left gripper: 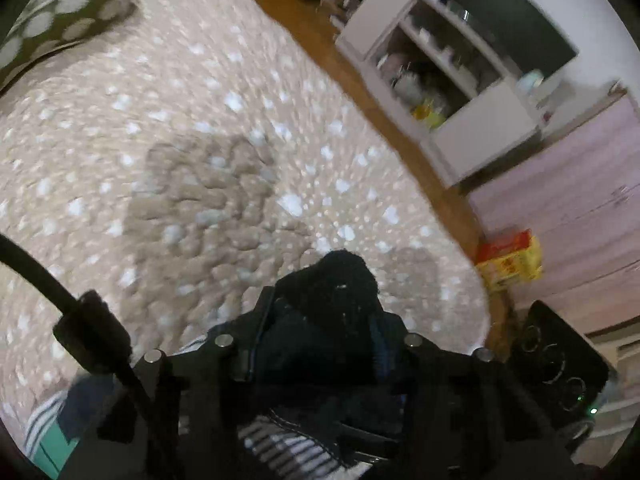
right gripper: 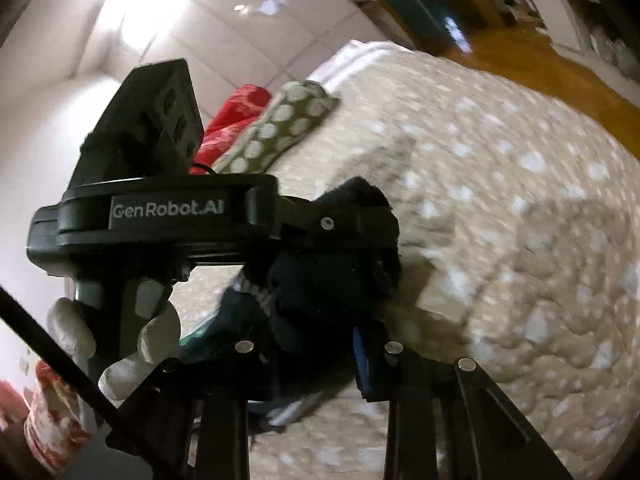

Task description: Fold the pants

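Closest in, the left gripper point(left gripper: 320, 344) has its jaws clamped on a bunched fold of the dark pants point(left gripper: 332, 276), whose striped inner waistband shows below. In the right wrist view, the right gripper point(right gripper: 316, 356) pinches the same dark pants point(right gripper: 320, 280) just beside the other gripper's body, held above the beige spotted bedspread point(left gripper: 200, 128). Farther back lie a green polka-dot pillow point(right gripper: 280, 128), wooden floor and a white shelf unit point(left gripper: 432, 80)

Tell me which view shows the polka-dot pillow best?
The right wrist view: the polka-dot pillow lies nearly whole beside a red cloth. The left wrist view shows only its blurred end at the frame's corner.
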The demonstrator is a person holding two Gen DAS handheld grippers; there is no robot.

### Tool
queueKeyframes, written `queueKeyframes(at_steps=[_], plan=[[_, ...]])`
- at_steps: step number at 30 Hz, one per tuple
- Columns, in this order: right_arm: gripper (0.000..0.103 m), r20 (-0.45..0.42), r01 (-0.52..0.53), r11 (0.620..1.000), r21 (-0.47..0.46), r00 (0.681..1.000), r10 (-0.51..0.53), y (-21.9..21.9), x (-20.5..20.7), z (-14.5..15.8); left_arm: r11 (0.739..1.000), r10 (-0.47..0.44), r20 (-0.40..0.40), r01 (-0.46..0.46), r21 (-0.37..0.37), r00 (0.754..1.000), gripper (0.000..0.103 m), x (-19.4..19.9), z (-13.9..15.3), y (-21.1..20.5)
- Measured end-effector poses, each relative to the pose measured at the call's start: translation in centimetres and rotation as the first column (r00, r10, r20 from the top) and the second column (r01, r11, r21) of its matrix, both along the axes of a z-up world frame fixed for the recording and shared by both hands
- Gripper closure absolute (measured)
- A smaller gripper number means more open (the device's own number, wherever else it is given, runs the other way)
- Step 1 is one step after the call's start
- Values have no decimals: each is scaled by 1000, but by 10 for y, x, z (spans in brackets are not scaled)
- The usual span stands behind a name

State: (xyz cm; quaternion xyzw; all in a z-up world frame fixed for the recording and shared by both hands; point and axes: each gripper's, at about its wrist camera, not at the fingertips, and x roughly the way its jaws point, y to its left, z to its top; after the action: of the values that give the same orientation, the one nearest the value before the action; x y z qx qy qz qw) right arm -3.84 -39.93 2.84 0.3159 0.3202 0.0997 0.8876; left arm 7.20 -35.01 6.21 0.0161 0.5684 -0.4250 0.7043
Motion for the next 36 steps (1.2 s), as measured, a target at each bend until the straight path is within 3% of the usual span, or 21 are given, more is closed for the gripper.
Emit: queueKeyframes(at_steps=[5, 7, 9, 11, 14, 17, 19, 21, 22, 23, 24, 26, 29, 33, 36], plan=[[72, 59, -118, 986, -116, 990, 126, 54, 8, 31, 978, 154, 20, -150, -143, 988, 60, -9, 23, 78], [70, 57, -172, 973, -153, 982, 182, 80, 15, 34, 955, 246, 17, -239, -176, 969, 52, -13, 24, 115], [52, 34, -247, 955, -167, 966, 256, 106, 20, 29, 922, 325, -28, -323, -212, 945, 48, -16, 18, 155], [42, -7, -353, 921, -163, 934, 357, 136, 23, 18, 879, 392, -97, -403, -255, 915, 45, -21, 9, 194], [41, -67, -464, 862, -206, 885, 461, 170, 19, 5, 806, 497, -148, -518, -288, 855, 40, -33, 4, 250], [38, -46, -480, 838, -260, 873, 486, 174, 6, 17, 754, 592, -113, -598, -274, 798, 39, -56, 7, 292], [38, -22, -458, 861, -221, 885, 465, 160, 3, 29, 728, 641, -65, -633, -265, 765, 38, -75, 11, 315], [39, 15, -390, 904, -173, 917, 398, 136, 3, 44, 706, 678, -25, -661, -256, 734, 38, -87, 11, 332], [42, 20, -352, 921, -166, 933, 360, 127, 7, 48, 695, 694, -12, -674, -250, 720, 38, -92, 10, 340], [55, 12, -326, 930, -173, 943, 333, 121, 12, 50, 682, 711, -3, -690, -241, 703, 38, -97, 8, 346], [68, -5, -308, 933, -187, 950, 313, 119, 17, 51, 676, 719, 3, -698, -235, 695, 38, -100, 9, 354], [75, -44, -298, 930, -216, 954, 296, 121, 32, 51, 665, 735, 23, -714, -219, 677, 38, -105, 6, 362], [75, -100, -343, 914, -217, 939, 329, 144, 49, 38, 647, 761, 80, -742, -176, 644, 38, -111, 0, 371], [74, -236, -377, 886, -270, 918, 318, 173, 70, -2, 629, 778, 93, -771, -102, 622, 37, -106, -22, 373], [72, -218, -345, 899, -271, 931, 292, 173, 76, -9, 625, 780, 90, -777, -68, 619, 35, -106, -35, 374]])
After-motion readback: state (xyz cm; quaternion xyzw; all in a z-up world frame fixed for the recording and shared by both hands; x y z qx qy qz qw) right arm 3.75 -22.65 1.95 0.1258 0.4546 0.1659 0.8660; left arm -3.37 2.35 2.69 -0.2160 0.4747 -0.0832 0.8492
